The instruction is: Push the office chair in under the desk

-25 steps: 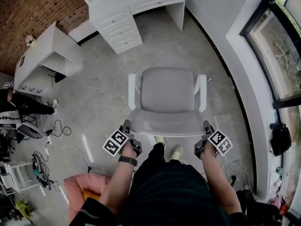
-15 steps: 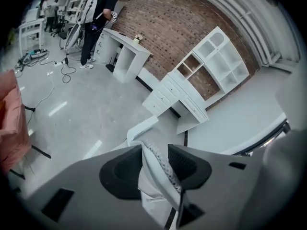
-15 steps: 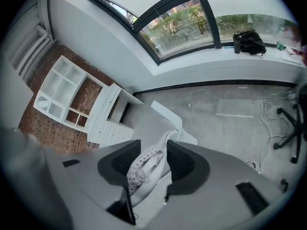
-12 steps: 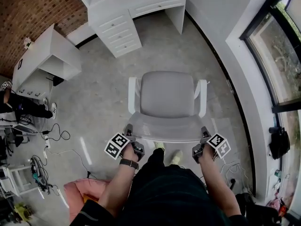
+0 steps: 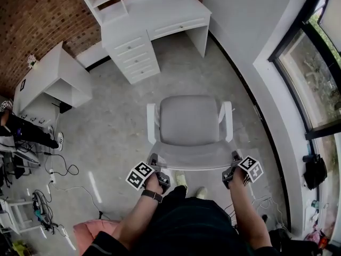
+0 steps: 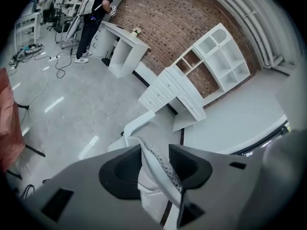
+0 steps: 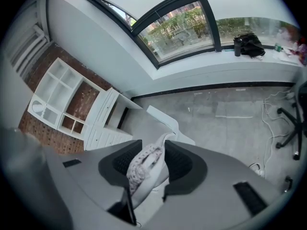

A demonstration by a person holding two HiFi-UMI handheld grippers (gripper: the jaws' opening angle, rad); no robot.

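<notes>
Two grippers clasp the office chair (image 5: 189,119) on grey floor (image 5: 112,127), fingers of left gripper (image 6: 156,152) opening, right gripper (image 7: 152,150) closing.

Office chair (image 5: 189,119): seat pad reads to me as matt grey cloth, smooth. Armrests (image 5: 151,122) are white plastic w/ a slight sheen. Top edge of the back (image 7: 141,164) is a knobbly mesh/knit weave w/ a smooth white plastic rim, per both gripper views. Desk (image 5: 160,12) has a white painted satin finish; prob. wood board, can't tell for sure. Floor (image 5: 106,127) is grey, concrete-look, polished; I see glare streaks on it. Wall (image 5: 37,9) is bare red brick, rough, matt. Window glass (image 5: 314,73) is clear, glossy.
</notes>
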